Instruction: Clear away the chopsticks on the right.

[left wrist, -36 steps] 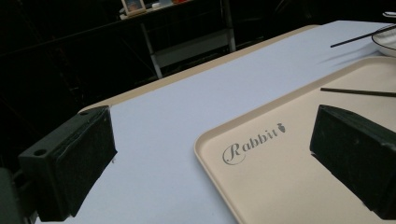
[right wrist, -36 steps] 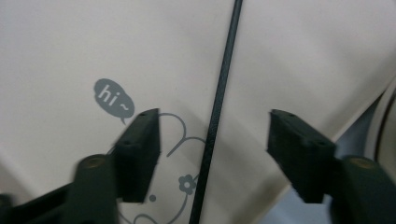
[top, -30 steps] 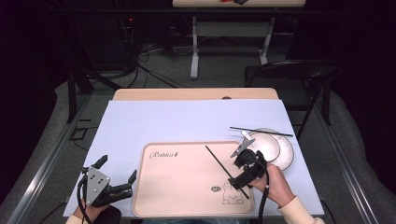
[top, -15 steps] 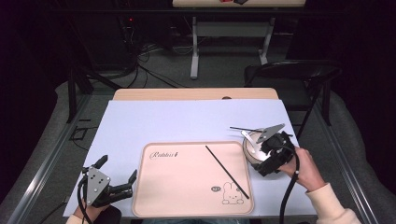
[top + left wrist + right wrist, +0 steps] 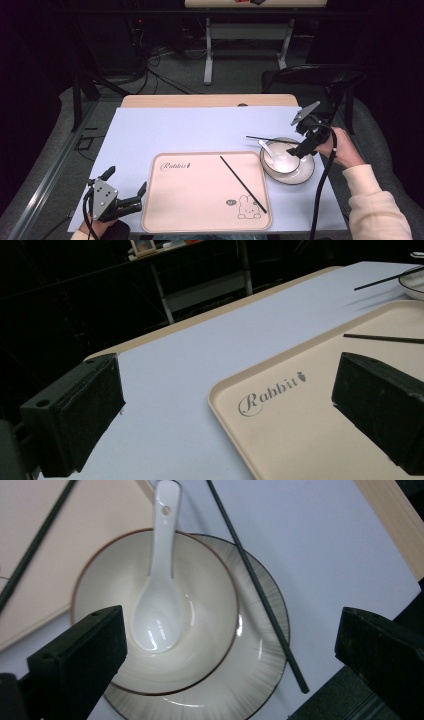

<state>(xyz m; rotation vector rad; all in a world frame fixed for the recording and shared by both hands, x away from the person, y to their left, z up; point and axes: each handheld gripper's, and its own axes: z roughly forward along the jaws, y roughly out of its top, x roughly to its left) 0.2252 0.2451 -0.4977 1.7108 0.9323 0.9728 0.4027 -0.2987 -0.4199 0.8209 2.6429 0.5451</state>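
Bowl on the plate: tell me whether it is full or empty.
The bowl holds no food or liquid, only a white spoon; its glossy inside shows bare around the spoon.

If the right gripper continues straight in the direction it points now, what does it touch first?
Most likely the white ceramic spoon lying in the cream bowl, or the bowl's rim. The right gripper points down with open jaws straddling the bowl, which sits on a grey-striped plate. Depth is uncertain.

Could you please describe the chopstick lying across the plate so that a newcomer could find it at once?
Start at the beige tray and look just off its right edge, where a bowl sits on a plate. The chopstick rests across that plate's rim beside the bowl, unlike its twin, which lies on the tray.
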